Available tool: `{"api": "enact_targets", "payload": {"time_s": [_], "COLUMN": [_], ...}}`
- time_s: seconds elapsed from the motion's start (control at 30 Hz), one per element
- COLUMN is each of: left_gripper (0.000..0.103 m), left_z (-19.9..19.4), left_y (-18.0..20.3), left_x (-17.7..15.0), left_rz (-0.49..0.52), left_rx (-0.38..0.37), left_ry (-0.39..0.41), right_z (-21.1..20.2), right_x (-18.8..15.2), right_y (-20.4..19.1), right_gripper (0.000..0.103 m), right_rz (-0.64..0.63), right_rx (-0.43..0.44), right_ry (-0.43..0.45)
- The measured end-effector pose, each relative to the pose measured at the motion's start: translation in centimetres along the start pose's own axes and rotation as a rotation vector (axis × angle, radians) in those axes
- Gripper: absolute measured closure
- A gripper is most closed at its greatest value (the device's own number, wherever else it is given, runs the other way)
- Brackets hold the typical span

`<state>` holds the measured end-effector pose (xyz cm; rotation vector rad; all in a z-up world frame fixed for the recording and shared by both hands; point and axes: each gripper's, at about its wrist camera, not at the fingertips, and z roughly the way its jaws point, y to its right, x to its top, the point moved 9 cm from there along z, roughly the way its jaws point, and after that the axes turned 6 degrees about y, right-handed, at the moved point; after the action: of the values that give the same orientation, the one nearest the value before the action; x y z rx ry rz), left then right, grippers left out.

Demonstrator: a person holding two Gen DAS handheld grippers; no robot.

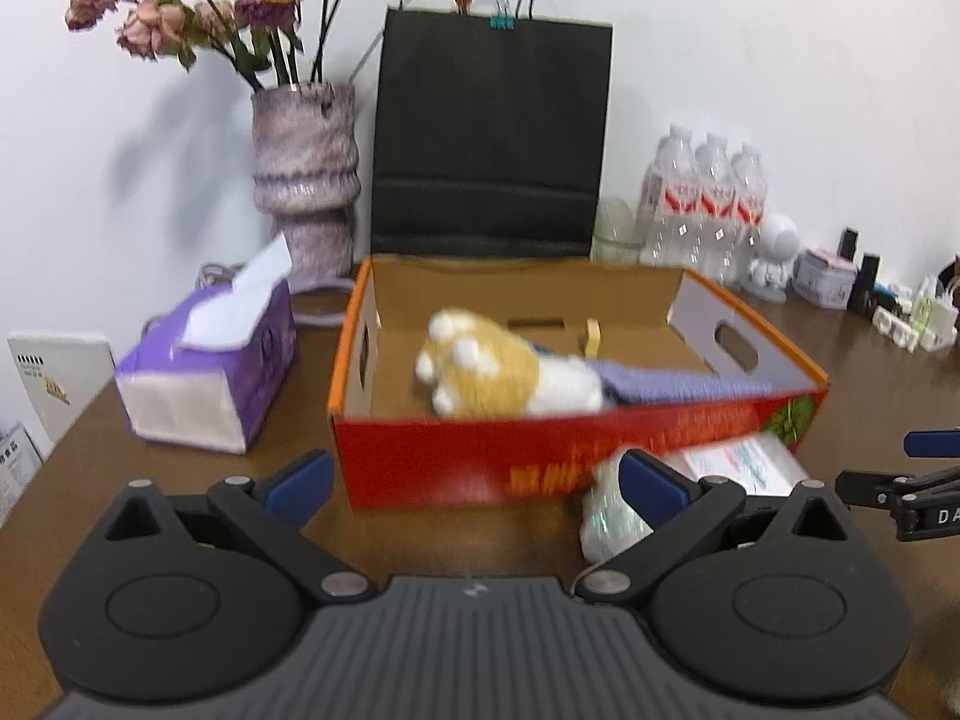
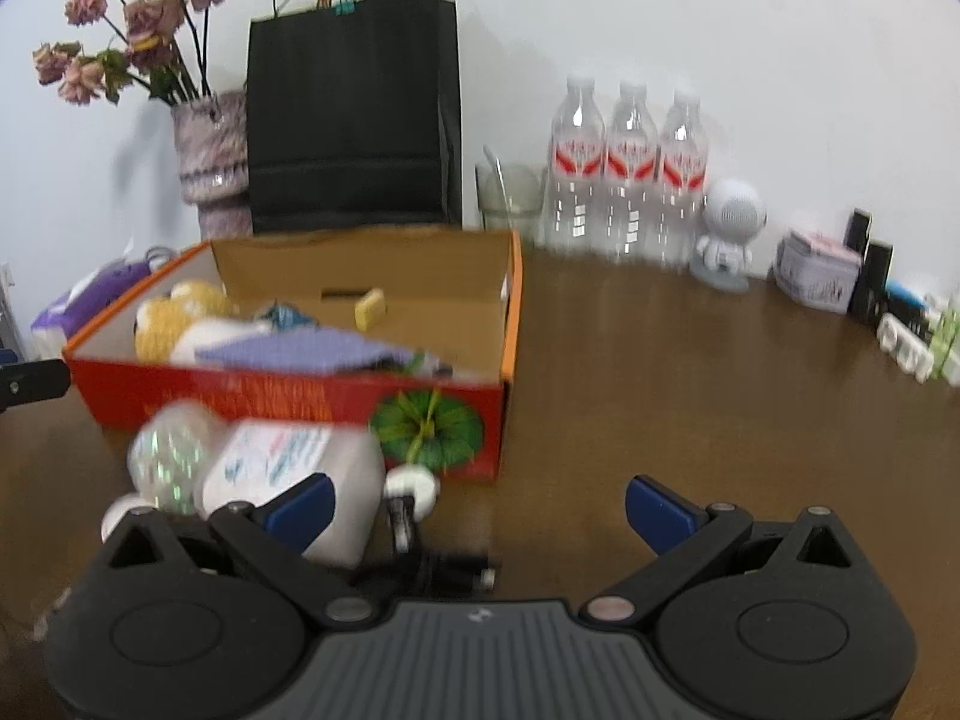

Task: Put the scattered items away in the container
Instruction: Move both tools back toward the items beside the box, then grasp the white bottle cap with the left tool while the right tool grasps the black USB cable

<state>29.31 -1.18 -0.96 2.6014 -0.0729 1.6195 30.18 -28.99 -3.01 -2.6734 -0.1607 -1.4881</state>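
The red cardboard box (image 1: 456, 456) with orange rims stands open on the brown table (image 2: 660, 360), its long printed front wall facing both cameras and a green pumpkin picture at its right front corner. Inside it lie a yellow-and-white plush toy (image 1: 504, 369) toward the left, a folded purple cloth (image 1: 672, 384) reaching to the right end, and a small yellow block (image 2: 370, 307) near the back wall; much of the cardboard floor at the back is bare. Just in front of the box, on the table, sit a white packet with printed lettering (image 2: 288, 468) and a crinkly iridescent bag (image 2: 171, 456) touching it on its left; a small white roller on a dark handle (image 2: 411, 489) lies at the packet's right, blurred. The left gripper (image 1: 474, 480) hangs low before the box's front wall with its blue-padded fingers spread wide and nothing between them. The right gripper (image 2: 477, 501) is likewise spread and empty, its left pad overlapping the packet in the view, though contact cannot be told. To the right of the box the table runs open up to the water bottles (image 2: 630, 174) and white figurine (image 2: 729, 228) by the wall. On the left a purple tissue box (image 1: 210, 360) stands near the box's side, and a black paper bag (image 1: 489, 138) and a vase of dried roses (image 1: 306, 168) stand close behind.
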Motion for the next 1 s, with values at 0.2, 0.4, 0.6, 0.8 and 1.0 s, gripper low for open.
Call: {"api": "enact_targets", "payload": {"time_s": [0.2,0.4,0.6,0.8,1.0], "left_gripper": [0.0,0.0,0.025,0.06,0.096], "left_z": [0.2,1.9,2.5,2.0,1.8], "left_y": [1.1,2.1,2.4,3.0,3.1], "left_x": [-2.9,-5.3,-6.6,-6.4,-6.2], "left_rz": [0.02,0.038,0.032,0.019,-0.001], "left_rx": [-0.026,-0.032,-0.019,-0.075,-0.109], "left_ry": [-0.069,-0.139,-0.128,-0.103,-0.091], "right_z": [0.9,2.1,2.5,1.6,1.2], "right_x": [-2.9,-4.0,-4.3,-4.2,-4.2], "right_y": [-0.5,-1.7,-2.0,-2.1,-2.0], "right_gripper": [0.0,0.0,0.013,0.035,0.037], "right_rz": [-0.02,-0.045,-0.021,-0.028,-0.024], "right_rx": [0.008,0.022,0.046,0.047,0.045], "right_ry": [-0.06,-0.086,-0.042,-0.015,-0.002]}}
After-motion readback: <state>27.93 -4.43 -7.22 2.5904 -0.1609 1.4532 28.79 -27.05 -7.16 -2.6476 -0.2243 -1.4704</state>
